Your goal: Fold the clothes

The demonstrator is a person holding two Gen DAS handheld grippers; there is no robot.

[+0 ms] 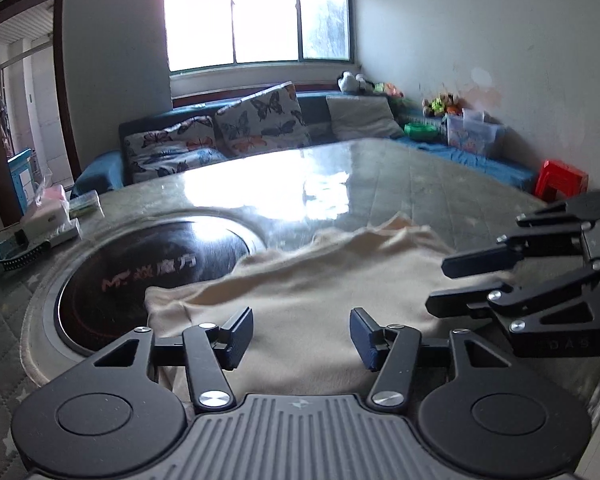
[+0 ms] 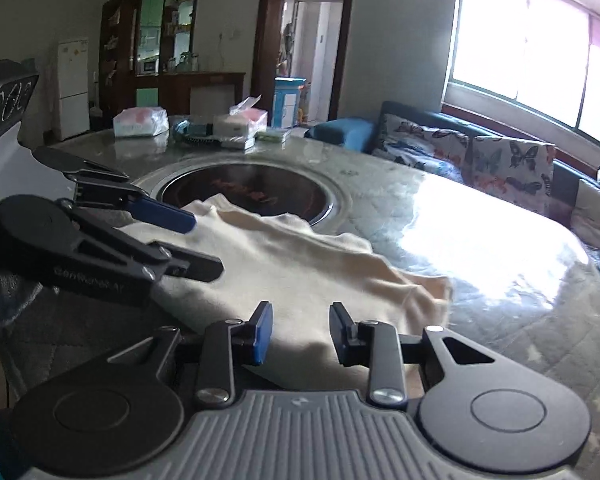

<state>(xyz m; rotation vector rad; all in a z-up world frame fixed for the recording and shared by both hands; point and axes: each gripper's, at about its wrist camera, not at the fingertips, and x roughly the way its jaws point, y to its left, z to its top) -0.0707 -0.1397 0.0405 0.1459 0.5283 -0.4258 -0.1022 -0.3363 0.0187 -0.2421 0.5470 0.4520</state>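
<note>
A cream garment [image 1: 300, 280] lies rumpled in the frame centre on the counter [image 1: 400, 176], partly over the round cooktop [image 1: 140, 264]. Left claw [image 1: 301, 336] and right claw [image 2: 300, 332] both stand open above it, holding nothing.

Glass-topped table [image 1: 400, 184] bearing cream garment [image 1: 300, 280], perhaps tissue packs [image 2: 140, 121].

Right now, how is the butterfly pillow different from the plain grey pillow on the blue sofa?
The butterfly-print pillow is covered in dark and orange butterflies; the plain grey pillow has no pattern. The butterfly one sits nearer the doorway side, the grey one nearer the toy corner. Both lean against the blue sofa back.
</note>
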